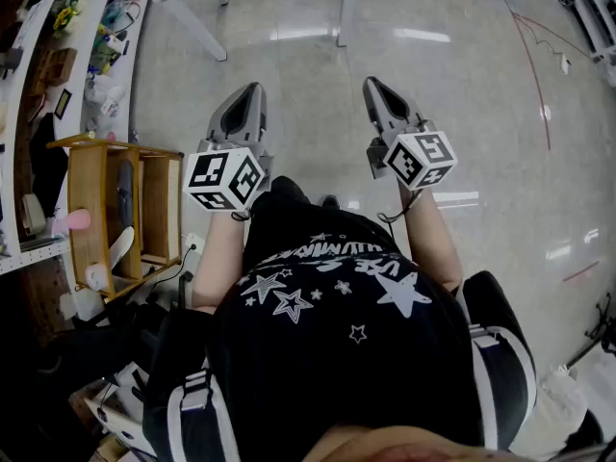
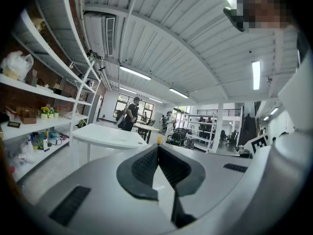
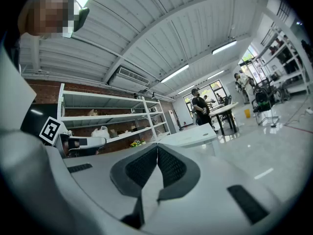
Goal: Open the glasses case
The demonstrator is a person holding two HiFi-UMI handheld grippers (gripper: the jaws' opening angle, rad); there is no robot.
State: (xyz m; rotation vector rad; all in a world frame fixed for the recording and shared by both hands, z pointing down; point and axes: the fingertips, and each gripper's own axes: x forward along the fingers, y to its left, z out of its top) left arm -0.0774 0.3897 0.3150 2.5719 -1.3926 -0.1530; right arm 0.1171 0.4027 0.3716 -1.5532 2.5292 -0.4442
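No glasses case shows in any view. In the head view I hold both grippers out level above a glossy floor: the left gripper and the right gripper, each with its marker cube behind it. The left gripper has its ribbed pads pressed together at the tips, with nothing between them. The right gripper is shut the same way and holds nothing. Both point across an open workshop room.
A white table stands ahead with people beyond it. Shelving with clutter runs along the left wall. A wooden crate-like stand sits at my left on the floor. The white table's legs show at the top of the head view.
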